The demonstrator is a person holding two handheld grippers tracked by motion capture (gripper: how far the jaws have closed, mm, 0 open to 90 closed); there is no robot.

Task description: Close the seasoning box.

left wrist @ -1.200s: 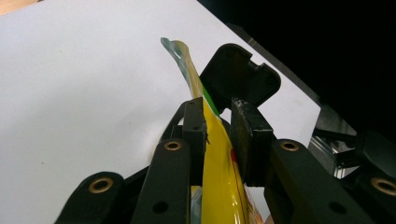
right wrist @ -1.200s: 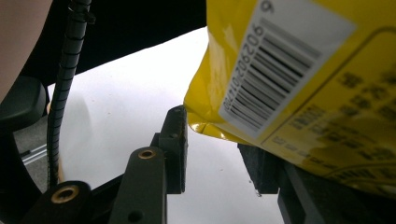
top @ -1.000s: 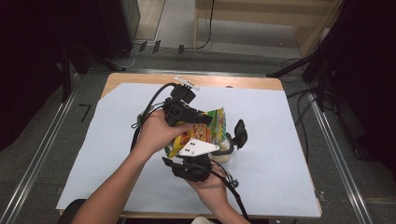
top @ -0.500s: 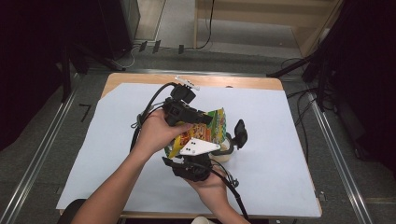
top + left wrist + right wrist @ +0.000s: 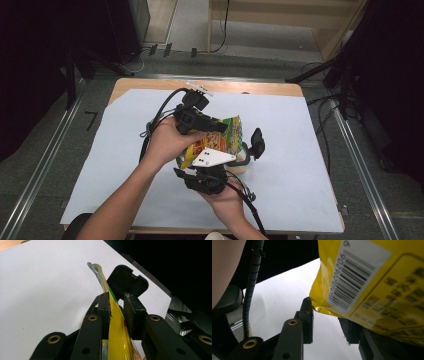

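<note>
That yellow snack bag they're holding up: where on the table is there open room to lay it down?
The white sheet is bare on its far right, between the black lid-like piece and the table's right edge, and on its left, from the forearm out to the left edge. The middle is crowded: the left tool and right tool meet at the yellow bag.
</note>
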